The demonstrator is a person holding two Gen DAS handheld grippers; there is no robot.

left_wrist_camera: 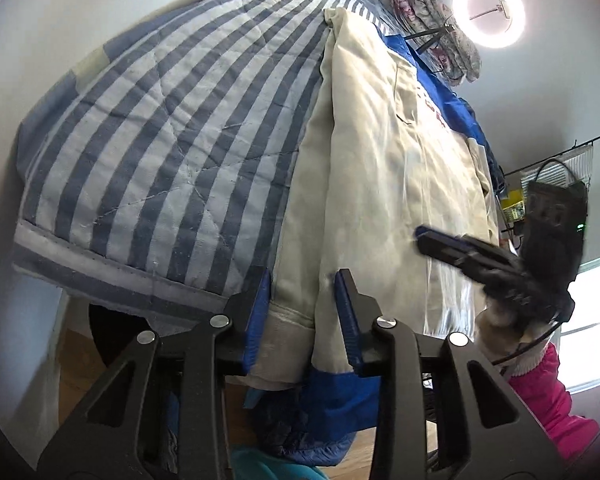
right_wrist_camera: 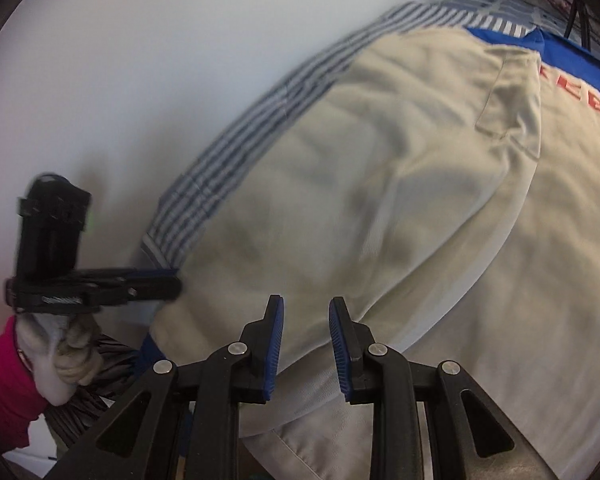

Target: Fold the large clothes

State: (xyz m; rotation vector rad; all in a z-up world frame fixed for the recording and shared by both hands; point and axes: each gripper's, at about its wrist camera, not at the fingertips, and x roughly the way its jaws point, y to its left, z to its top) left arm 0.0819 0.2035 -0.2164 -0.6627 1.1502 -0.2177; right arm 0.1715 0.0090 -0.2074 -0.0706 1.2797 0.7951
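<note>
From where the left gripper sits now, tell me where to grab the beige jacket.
Take the beige jacket by its hem band, coming straight in from the bed's near edge. That edge hangs just off the striped quilt, between the open jaws of the left gripper, so it looks easiest to pinch there.

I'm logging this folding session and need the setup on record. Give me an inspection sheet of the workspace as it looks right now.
Surface: blue-and-white striped quilted cover, its near edge hanging over.
Job's things: large beige jacket with blue panels and red lettering, spread flat on the cover, its hem draped over the near edge.
Clutter: rolled floral bedding at the far end.
Grippers: left gripper open, jaws straddling the jacket's hem; right gripper open over the beige fabric, blurred.
Cables: black cable by the wire rack.
Surroundings: lit ring light, white walls, window at right.
</note>
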